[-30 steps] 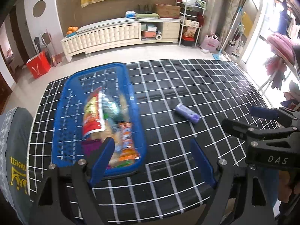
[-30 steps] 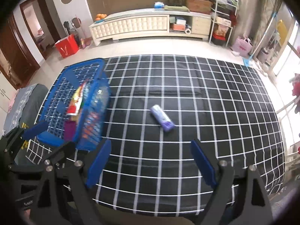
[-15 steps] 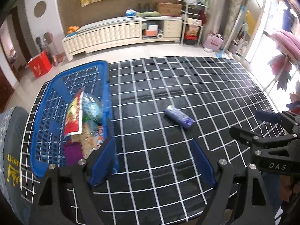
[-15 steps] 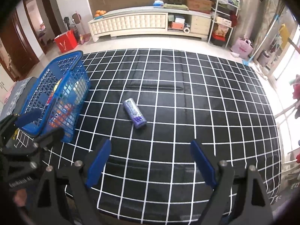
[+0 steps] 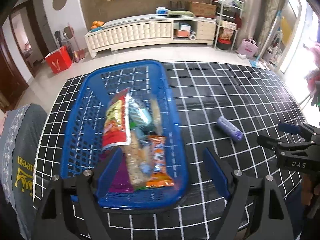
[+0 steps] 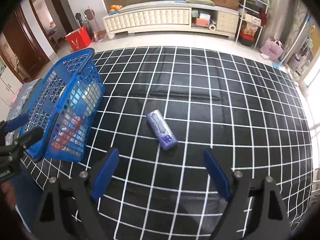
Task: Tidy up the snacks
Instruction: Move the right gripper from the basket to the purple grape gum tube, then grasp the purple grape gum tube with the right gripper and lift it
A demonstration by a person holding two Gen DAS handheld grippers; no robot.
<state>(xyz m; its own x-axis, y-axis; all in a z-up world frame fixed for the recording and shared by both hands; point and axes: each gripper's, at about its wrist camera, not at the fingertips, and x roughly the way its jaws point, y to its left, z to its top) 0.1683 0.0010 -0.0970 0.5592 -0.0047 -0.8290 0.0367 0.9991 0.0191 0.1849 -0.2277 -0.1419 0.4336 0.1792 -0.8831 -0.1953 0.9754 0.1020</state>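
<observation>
On right tongs (image 5: 288, 134): "DAS" (legible) | both tongs spread, empty | purple snack (image 6: 161, 129) loose

1 blue basket (image 5: 170, 108) w/ several snack packs (image 5: 116, 124), 1 purple pack (image 6: 161, 129) on cloth, 2 grippers.

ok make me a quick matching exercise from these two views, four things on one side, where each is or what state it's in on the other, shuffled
Things:
1. blue basket
2. purple snack pack
3. right gripper
4. red and yellow snack bag

Places or states:
a. lying alone on the checked cloth
b. open, holding nothing
c. inside the basket, on other packets
d. at the cloth's left edge, holding several snacks

Pairs: 1-d, 2-a, 3-b, 4-c
</observation>
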